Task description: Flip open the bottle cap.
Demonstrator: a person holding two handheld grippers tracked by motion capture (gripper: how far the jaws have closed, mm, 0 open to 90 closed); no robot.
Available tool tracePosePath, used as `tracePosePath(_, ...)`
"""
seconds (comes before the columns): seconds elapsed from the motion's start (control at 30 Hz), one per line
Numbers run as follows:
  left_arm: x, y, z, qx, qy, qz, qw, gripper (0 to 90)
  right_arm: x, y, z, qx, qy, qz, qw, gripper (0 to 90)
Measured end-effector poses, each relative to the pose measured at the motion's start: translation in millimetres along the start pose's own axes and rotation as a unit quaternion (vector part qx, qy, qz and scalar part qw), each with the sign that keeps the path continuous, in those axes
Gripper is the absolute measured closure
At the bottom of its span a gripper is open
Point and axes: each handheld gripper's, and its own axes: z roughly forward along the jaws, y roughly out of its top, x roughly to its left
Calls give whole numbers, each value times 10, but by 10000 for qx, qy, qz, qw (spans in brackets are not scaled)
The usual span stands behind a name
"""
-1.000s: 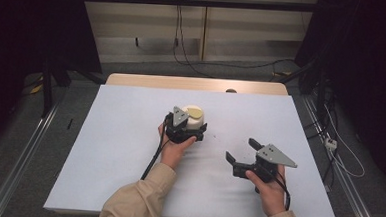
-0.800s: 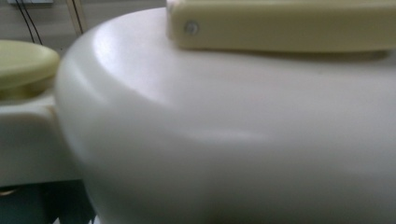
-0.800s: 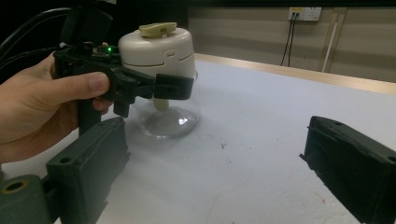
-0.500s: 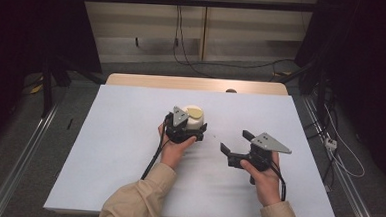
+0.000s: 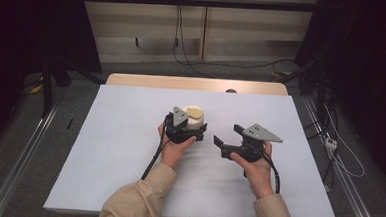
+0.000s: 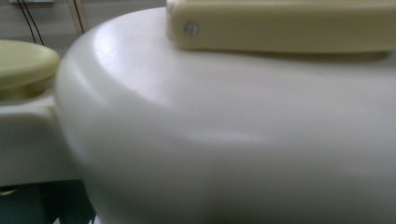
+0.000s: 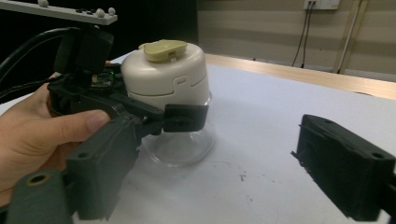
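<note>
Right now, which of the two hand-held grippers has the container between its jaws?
The left hand-held gripper: its jaws clasp the cream-lidded container. The right hand-held gripper stands open beside it, holding nothing.

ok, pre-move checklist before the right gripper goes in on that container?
1. Left gripper clamped on the container: ok, jaws pinch its cream upper body in the right gripper view.
2. Container upright on the white table sheet: ok, clear base sits flat.
3. Right gripper free: ok, nothing between its jaws, which have just been closing a little.
4. Right gripper apart from the container: ok, a gap of bare sheet lies between them in the high view.
5. Yellow-green lid tab seated: cannot tell whether it is latched.
6. Contents of the clear base: cannot tell.
</note>
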Motion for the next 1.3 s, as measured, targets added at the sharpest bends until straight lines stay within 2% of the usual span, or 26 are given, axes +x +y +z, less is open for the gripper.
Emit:
tracePosePath(0.27, -4, 1, 0, 6, 16, -5, 10000, 51, -10, 69, 74, 48, 179, 9, 9998, 361)
tracePosePath(0.37, -2, 0, 0, -1, 12, -3, 10000, 51, -1, 93, 105, 108, 161, -117, 9997, 440)
tracePosePath(0.43, -1, 1, 0, 6, 7, -6, 10000, 51, -2, 99, 125, 112, 88, -109, 9998, 491)
tracePosePath(0.67, 1, -1, 1, -4, 4, -4, 10000, 51, -27, 168, 189, 231, 328, -23, 9992, 685)
tracePosePath(0.87, -1, 0, 0, 1, 7, -3, 10000, 51, 12, 233, 269, 322, 484, -137, 9982, 861)
tracePosePath(0.97, 0, 0, 0, 5, 4, -4, 10000, 51, 31, 269, 304, 410, 499, -164, 9978, 898)
tracePosePath(1.3, 6, 1, -2, 17, -7, 16, 10000, 51, 95, 350, 384, 465, 531, -270, 9971, 900)
